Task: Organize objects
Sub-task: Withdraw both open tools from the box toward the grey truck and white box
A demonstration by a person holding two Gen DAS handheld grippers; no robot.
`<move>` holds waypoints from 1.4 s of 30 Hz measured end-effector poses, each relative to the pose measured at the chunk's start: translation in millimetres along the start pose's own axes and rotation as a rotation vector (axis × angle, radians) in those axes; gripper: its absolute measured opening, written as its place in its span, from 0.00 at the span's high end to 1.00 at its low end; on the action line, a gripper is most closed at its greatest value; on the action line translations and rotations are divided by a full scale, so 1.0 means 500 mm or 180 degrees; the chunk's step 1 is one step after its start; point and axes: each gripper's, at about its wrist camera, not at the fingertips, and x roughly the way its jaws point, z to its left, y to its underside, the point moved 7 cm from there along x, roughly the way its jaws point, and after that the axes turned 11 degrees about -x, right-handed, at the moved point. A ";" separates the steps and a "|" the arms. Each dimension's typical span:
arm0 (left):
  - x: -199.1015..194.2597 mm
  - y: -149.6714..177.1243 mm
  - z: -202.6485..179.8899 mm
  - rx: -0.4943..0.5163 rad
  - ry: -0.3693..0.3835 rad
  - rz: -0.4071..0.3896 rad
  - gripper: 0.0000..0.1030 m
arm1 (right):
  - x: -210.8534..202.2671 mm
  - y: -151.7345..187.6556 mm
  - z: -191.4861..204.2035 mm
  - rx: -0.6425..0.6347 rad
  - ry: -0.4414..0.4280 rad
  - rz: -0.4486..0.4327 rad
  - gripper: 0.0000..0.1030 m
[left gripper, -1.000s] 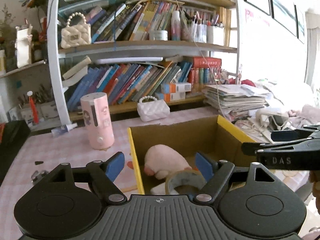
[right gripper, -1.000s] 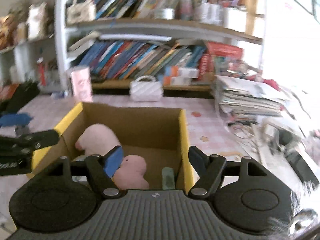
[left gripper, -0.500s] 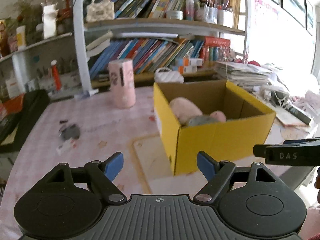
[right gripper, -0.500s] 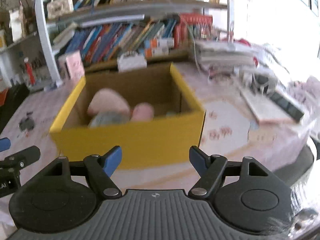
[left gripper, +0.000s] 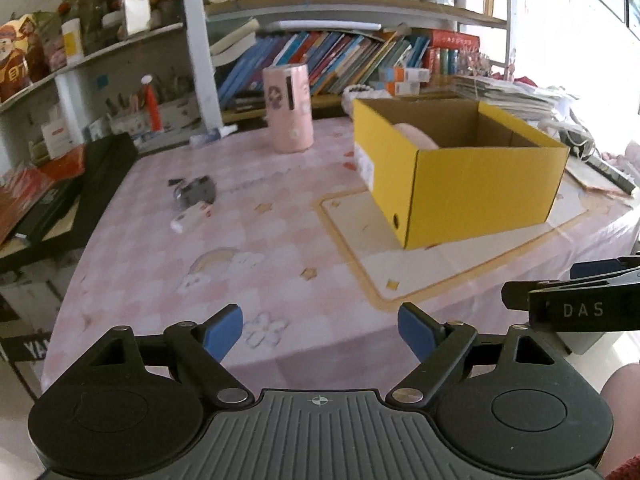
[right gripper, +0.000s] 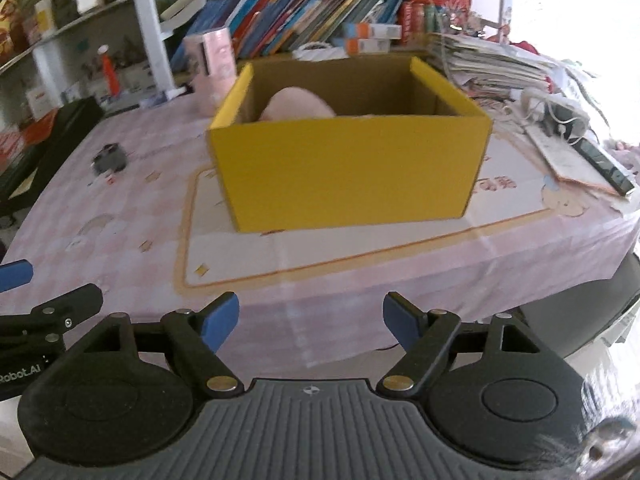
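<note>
Bookshelves (left gripper: 340,52) fill the wall behind the table (left gripper: 280,248), which wears a pink checked cloth with a cream panel bordered in orange. A second ago both cameras looked down into the box from close above it; now they sit back past the near edge of the table, so the whole tabletop and the box's outer walls show.

On the cream panel, toward the right half of the table, stands the yellow cardboard box (right gripper: 348,172), open at the top. Its long axis runs left to right in the right wrist view, one broad side facing that camera; in the left wrist view it is seen corner-on. A pink plush toy (right gripper: 298,106) lies inside against the left wall, only its rounded top showing above the rim.

A pink cylinder (left gripper: 287,108) stands upright near the far edge, left of the box and apart from it. A small dark object (left gripper: 194,191) and a white packet (left gripper: 191,218) lie toward the left edge.

The left gripper (left gripper: 320,330) and right gripper (right gripper: 311,322) both hover off the near edge, jaws widening, nothing between them and touching nothing.
</note>
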 end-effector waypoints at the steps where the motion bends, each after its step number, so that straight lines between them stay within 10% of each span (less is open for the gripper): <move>1: -0.003 0.005 0.008 -0.0011 -0.0014 0.0018 0.16 | -0.001 0.004 0.009 -0.0014 -0.0019 0.0009 0.23; 42: -0.022 -0.026 0.280 -0.0545 -0.0669 -0.0092 0.15 | 0.057 -0.108 0.305 -0.0712 -0.0649 -0.0163 0.18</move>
